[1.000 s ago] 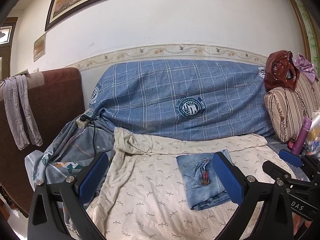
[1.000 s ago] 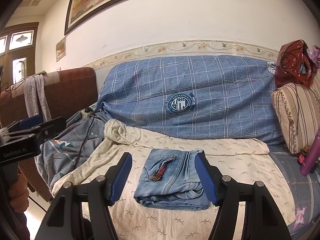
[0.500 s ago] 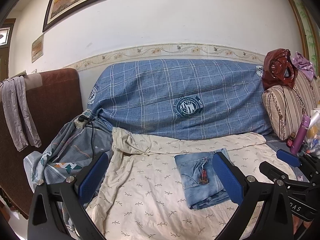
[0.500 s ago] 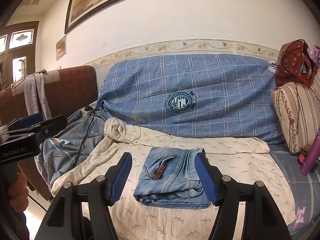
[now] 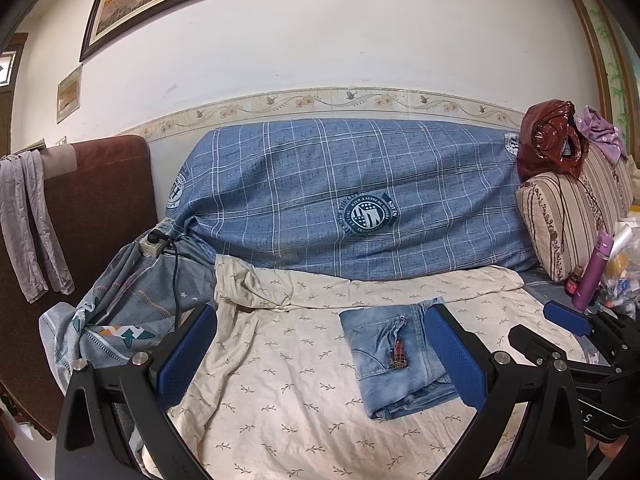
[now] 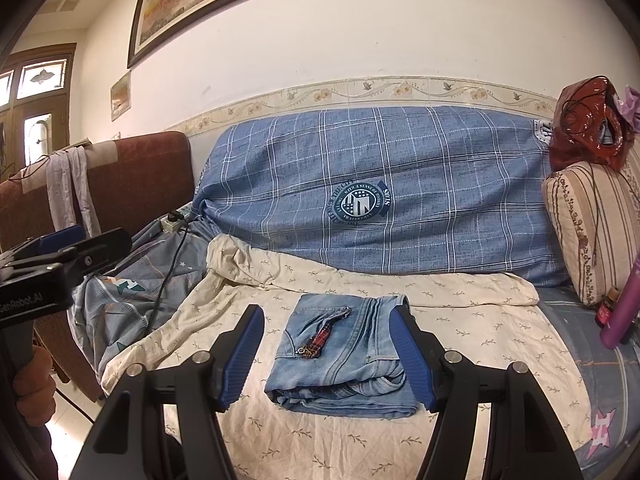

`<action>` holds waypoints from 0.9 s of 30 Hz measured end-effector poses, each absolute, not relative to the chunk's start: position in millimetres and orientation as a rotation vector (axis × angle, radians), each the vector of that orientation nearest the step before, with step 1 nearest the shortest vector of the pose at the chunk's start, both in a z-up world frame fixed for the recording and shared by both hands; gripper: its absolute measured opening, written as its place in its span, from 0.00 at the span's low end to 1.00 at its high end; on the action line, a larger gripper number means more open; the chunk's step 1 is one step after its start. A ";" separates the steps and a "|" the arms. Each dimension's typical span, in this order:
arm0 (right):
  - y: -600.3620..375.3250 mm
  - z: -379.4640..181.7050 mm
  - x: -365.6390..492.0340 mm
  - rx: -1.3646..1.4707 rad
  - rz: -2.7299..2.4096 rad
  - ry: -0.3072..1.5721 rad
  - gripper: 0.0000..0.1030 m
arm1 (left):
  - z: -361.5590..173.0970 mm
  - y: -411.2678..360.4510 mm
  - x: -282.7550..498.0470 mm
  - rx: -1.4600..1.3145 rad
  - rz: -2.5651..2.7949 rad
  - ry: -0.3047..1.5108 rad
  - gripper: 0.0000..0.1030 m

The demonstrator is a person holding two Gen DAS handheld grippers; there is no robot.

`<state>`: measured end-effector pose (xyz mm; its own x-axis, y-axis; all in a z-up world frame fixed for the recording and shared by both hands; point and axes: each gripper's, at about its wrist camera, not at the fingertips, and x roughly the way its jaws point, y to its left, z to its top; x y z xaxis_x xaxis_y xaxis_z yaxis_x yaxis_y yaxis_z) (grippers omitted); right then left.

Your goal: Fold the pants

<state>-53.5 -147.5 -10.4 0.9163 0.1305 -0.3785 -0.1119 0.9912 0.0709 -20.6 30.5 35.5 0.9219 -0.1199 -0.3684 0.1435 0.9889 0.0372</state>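
Observation:
A pair of light blue denim pants [image 5: 394, 356] [image 6: 344, 360] lies folded into a small rectangle on the cream leaf-print sheet [image 5: 280, 380] [image 6: 480, 328], with a small red plaid tag on top. My left gripper [image 5: 320, 356] hovers open in front of the sheet, the pants off to the right of its middle. My right gripper [image 6: 328, 356] is open too, held back above the near edge, its blue pads framing the folded pants without touching them. In the right wrist view the left gripper's body [image 6: 48, 272] shows at the left edge, held by a hand.
A blue plaid cover [image 5: 360, 200] drapes the sofa back. A power strip with a black cable [image 5: 158, 238] and a grey-blue quilt [image 5: 120, 312] lie at the left. A striped cushion [image 6: 588, 232], a red bag [image 6: 592, 120] and a purple bottle [image 6: 624, 312] stand at the right.

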 end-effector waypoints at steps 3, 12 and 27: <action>-148.5 -11.6 -52.4 0.051 0.124 0.395 0.67 | 33.7 28.6 -19.2 0.069 -0.135 0.378 1.00; -151.3 -19.4 -44.9 0.059 0.119 0.412 0.67 | 25.3 25.7 -9.5 0.071 -0.142 0.400 1.00; -148.1 -21.0 -31.6 0.056 0.106 0.424 0.67 | 20.5 31.4 1.9 0.058 -0.163 0.409 1.00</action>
